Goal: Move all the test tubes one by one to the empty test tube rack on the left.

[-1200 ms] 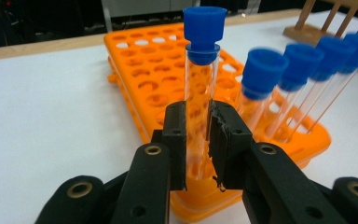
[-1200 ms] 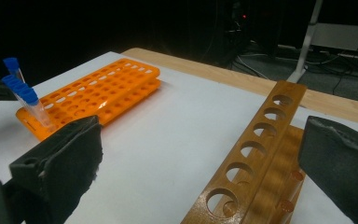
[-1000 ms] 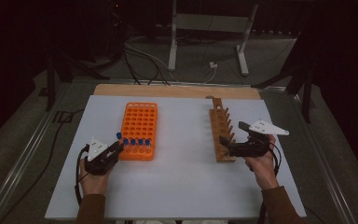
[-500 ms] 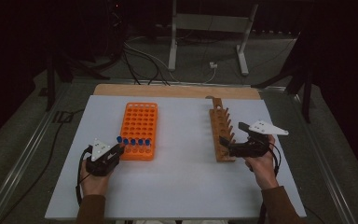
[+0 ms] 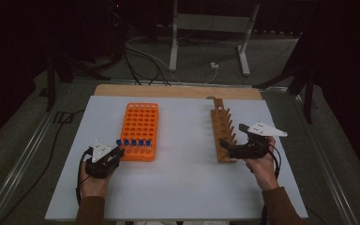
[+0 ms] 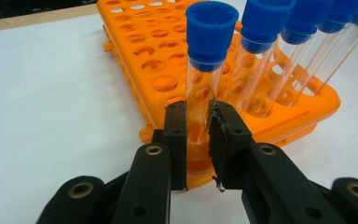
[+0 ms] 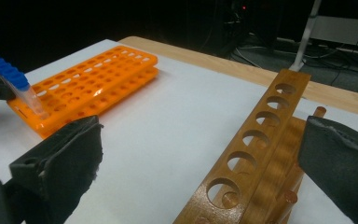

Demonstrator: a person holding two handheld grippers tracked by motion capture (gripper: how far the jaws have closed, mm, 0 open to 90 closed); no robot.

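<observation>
Blue-capped tubes (image 6: 279,51) beside gripped tube (image 6: 204,70)

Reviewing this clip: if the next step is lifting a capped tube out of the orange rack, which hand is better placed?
Left. The left tongs are closed on the end tube in the orange rack. The right tongs are open beside the wooden rack.

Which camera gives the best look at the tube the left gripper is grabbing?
The left gripper view: the blue-capped tube stands close up between its jaws. The high view shows small caps in the orange rack; the right gripper view, a distant row.
</observation>
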